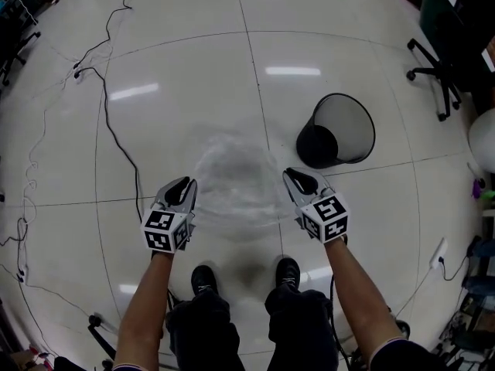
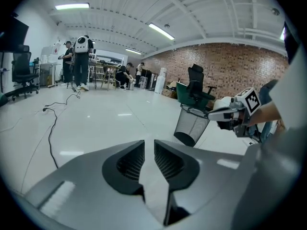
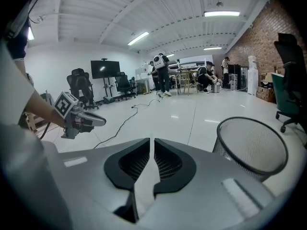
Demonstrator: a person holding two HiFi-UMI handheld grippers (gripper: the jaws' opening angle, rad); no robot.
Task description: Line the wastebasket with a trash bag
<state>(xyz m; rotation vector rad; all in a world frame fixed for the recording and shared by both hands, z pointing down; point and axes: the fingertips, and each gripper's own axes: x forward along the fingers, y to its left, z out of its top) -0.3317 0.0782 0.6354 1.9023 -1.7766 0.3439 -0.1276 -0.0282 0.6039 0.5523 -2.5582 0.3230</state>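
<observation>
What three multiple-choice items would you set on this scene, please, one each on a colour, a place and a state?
1. What colour is the mesh wastebasket?
A) red
B) black
C) white

2. Where is the clear trash bag?
A) between the left claw and the right claw
B) inside the wastebasket
C) beyond the wastebasket

3. What state is the wastebasket in?
A) lined
B) lidded
C) unlined, bare mesh

Answers:
1 B, its mesh reads dark in every view.
2 A, the head view shows the film spread between the claws.
3 C, no film lies over its rim or inside it.
</observation>
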